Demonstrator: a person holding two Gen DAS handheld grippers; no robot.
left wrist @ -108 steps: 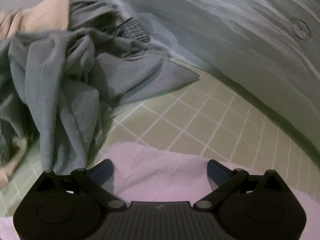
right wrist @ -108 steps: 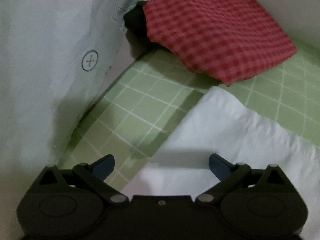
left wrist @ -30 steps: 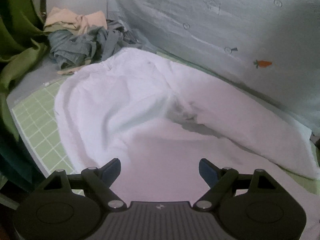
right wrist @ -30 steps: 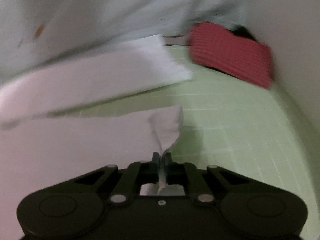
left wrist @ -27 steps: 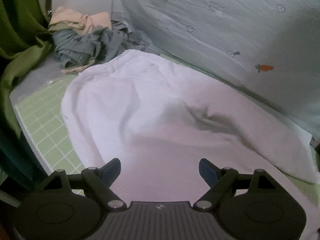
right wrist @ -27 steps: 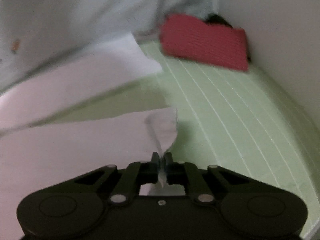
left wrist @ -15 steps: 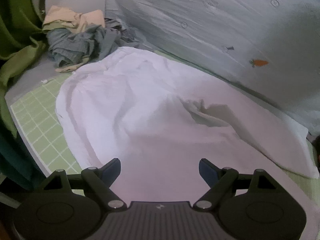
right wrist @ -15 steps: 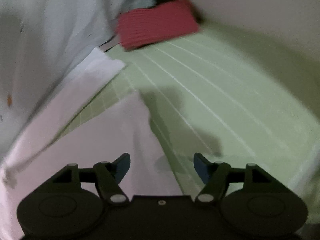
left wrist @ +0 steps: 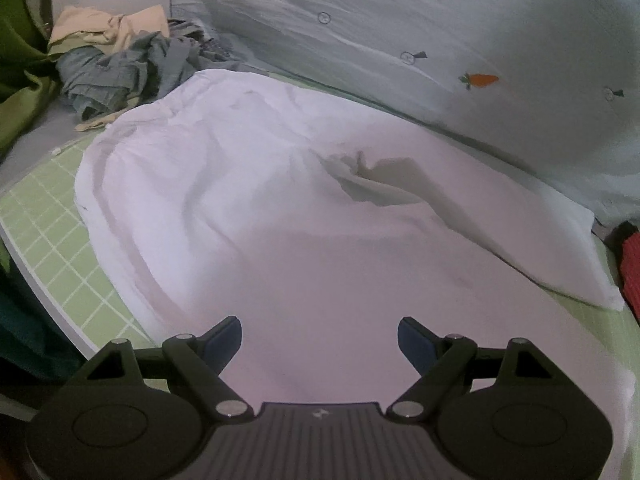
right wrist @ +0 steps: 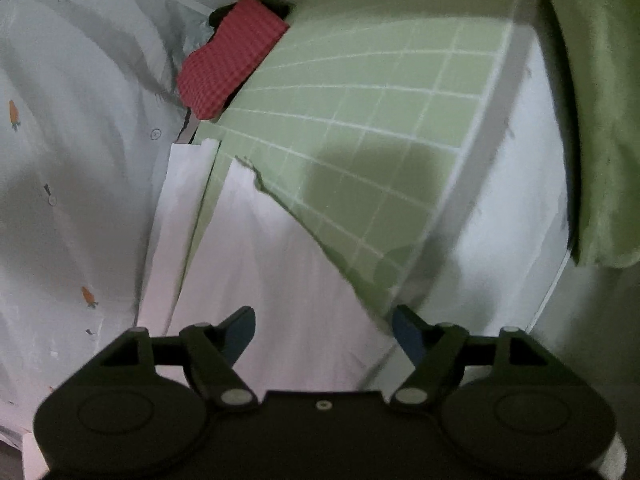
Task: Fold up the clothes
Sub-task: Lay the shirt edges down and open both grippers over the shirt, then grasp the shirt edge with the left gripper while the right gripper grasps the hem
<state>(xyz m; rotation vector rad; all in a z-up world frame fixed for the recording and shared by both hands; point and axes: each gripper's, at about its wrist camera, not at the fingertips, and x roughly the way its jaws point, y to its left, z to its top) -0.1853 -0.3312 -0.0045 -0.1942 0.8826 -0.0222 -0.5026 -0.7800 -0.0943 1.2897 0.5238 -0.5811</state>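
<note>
A large white garment (left wrist: 248,184) lies spread over the green grid mat (left wrist: 52,240), with a raised fold near its middle and one end stretching to the right. My left gripper (left wrist: 319,344) hovers open above its near part, nothing between the pads. In the right wrist view the same white garment (right wrist: 272,264) lies below my right gripper (right wrist: 323,334), its corner reaching up the mat (right wrist: 380,128). The right jaws are opening and stand wide, with the cloth lying under them and not pinched.
A heap of grey and beige clothes (left wrist: 120,60) sits at the far left. A folded red checked cloth (right wrist: 228,60) lies at the mat's far corner. A pale sheet with carrot prints (left wrist: 440,40) hangs behind. Green fabric (right wrist: 592,120) hangs at the right, past the table edge.
My right gripper has let go of the white garment's corner, opened wide, and swung and rolled so the view tilts. The left gripper shifted slightly over the garment and stayed open.
</note>
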